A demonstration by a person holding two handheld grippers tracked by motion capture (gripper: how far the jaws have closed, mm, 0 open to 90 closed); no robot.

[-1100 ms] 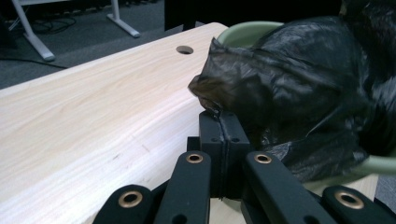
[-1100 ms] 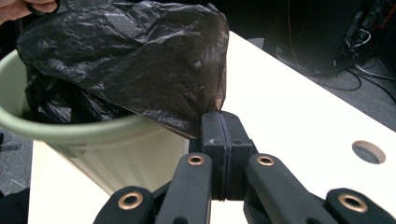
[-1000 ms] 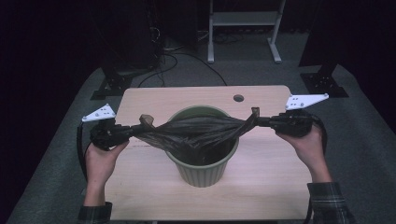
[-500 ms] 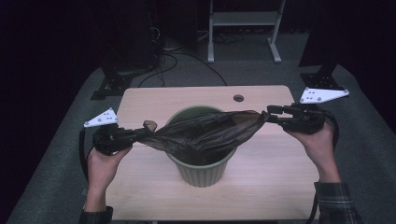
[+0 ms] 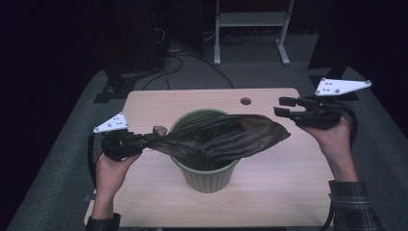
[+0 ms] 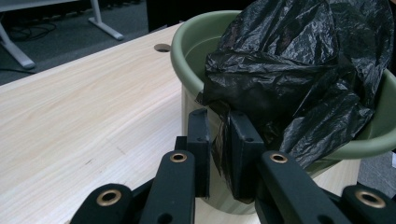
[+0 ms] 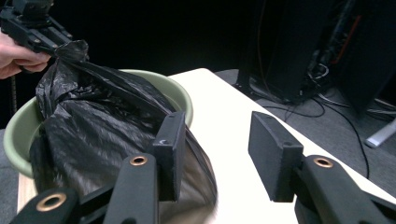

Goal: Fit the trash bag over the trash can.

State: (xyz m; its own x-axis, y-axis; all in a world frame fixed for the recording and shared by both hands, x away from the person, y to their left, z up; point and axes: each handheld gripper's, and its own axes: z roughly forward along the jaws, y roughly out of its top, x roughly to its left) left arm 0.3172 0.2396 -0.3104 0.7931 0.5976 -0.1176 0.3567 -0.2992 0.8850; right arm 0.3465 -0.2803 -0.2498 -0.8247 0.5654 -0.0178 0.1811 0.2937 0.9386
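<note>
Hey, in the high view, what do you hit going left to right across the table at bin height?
left gripper clamped on the bag's edge → black bag draped over the green bin → right gripper, jaws apart and just opened, off the bag.

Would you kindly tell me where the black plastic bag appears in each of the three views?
High view: black plastic bag at centre, draped across the green bin.
Left gripper view: upper right, in the bin.
Right gripper view: left half.
Shared landmark: the green bin.
</note>
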